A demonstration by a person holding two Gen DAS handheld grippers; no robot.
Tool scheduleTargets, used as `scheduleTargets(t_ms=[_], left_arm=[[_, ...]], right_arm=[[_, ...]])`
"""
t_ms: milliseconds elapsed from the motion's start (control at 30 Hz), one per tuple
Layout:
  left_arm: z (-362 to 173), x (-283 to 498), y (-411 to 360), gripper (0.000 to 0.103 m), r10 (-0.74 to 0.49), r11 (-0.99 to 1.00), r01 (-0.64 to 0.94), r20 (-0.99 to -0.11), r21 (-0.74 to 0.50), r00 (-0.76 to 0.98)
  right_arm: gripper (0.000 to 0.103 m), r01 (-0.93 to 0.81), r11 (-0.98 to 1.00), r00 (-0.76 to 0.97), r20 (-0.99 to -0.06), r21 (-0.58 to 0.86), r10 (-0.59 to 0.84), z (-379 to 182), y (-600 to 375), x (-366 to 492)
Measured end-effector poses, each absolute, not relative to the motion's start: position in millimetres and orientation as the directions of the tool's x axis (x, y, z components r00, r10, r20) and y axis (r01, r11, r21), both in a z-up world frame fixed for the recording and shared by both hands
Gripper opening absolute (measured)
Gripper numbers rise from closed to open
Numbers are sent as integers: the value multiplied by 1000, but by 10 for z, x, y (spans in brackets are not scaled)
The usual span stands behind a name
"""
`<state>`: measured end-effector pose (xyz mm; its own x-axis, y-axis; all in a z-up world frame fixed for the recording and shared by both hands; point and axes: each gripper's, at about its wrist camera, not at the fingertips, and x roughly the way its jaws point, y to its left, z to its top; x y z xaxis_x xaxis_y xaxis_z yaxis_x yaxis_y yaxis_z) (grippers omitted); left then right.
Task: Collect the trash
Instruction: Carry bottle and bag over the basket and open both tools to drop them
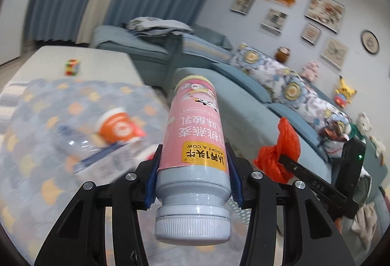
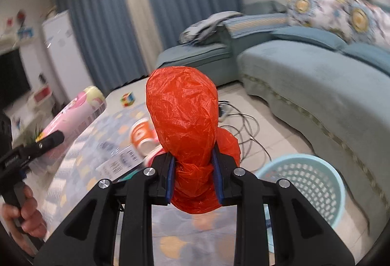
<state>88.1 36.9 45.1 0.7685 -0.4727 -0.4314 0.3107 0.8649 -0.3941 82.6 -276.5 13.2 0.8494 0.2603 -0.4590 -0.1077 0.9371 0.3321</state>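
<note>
Trash is held in both grippers above the patterned table (image 1: 36, 124). Only the right wrist view shows the pale blue basket (image 2: 336, 183) on the floor beside that table, near the sofa (image 2: 316, 85). The pink bottle (image 1: 195, 134) is clamped cap-first in the left gripper (image 1: 193, 178). The crumpled red bag (image 2: 185, 129) is squeezed between the pads of the right gripper (image 2: 195, 180). An orange cup (image 1: 117, 129) lies on its side on the table. Only the right wrist view shows the person's hand (image 2: 29, 214) on the left gripper's handle.
</note>
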Motion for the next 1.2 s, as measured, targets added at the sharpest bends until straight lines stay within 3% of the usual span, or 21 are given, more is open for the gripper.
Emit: scheduleTargets(t_ms=[267,500,600,700,900,933,1000,1200], left_arm=[[385,1133,-685,45,-595,800,449,-435,-398,675],[-160,1323,-1477,45,-626,777,496,-556,-387,547],[-482,1384,-1675,45,-626,770,506,-614,-388,481],[-783,1447,-1814,45,-602,777,508,-673,-372,429],[-961,1485,-1926,48,-587,773,529,-713,-352,384],[-946,1475,-1926,51,-588,772,534,-710,-346,389],[-909,1453,-1900,57,-585,776,531,-704,-340,404],[-870,1456,-1837,57,-582,787,506,-696,-352,421]], right_arm=[[23,134,923,836,-542,361,90,-299,-3523,682],[23,287,869,745,-665,402,61,-962,-3973,698],[23,359,833,651,-752,422,101,-1336,-4123,803],[24,387,804,604,-783,452,149,-1589,-4206,863],[32,406,784,563,-804,470,191,-1817,-4240,886],[35,406,781,563,-803,475,196,-1818,-4241,900],[51,407,783,570,-800,470,184,-1806,-4261,892],[51,390,823,590,-798,412,120,-1652,-4191,873]])
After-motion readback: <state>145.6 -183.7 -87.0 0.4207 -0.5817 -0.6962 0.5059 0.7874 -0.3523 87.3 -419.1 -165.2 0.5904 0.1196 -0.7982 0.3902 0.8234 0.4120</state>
